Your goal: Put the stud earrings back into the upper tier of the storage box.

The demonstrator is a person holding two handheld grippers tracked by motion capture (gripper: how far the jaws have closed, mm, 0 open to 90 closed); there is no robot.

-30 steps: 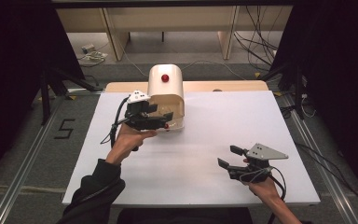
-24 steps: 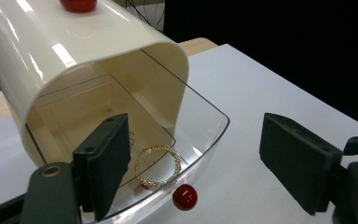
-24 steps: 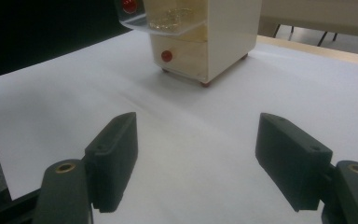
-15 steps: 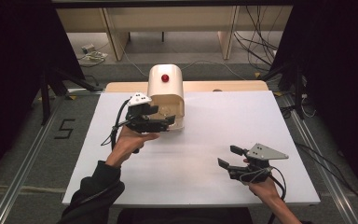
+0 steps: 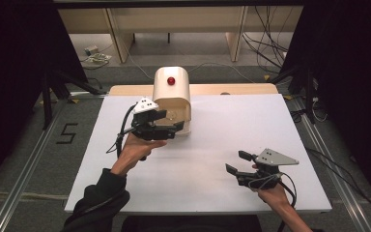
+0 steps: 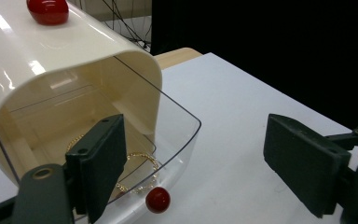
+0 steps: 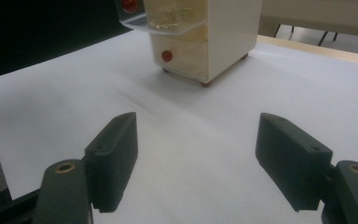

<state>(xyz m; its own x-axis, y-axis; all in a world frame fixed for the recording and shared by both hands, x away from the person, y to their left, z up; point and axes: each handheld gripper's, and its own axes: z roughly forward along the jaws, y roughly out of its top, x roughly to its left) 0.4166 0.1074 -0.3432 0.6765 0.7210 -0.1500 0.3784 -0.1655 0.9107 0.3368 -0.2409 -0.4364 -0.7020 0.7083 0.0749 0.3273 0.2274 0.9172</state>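
Left gripper [image 5: 171, 126] has just been opening its jaws, now wide with nothing between, right at the box's [image 5: 172, 94] clear drawer [image 6: 177, 140], twelve o'clock on the table [image 5: 212, 145].

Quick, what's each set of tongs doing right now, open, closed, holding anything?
Left tongs: open, jaws just widened, holding nothing, at the clear drawer of the cream box.
Right tongs: open, empty, over the table.

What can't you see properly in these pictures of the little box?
- Gold chain in the clear drawer: left gripper view, partly behind that gripper's jaw.
- Cream box: right gripper view, top cut off by the edge.
- Drawer contents: high view, too small.
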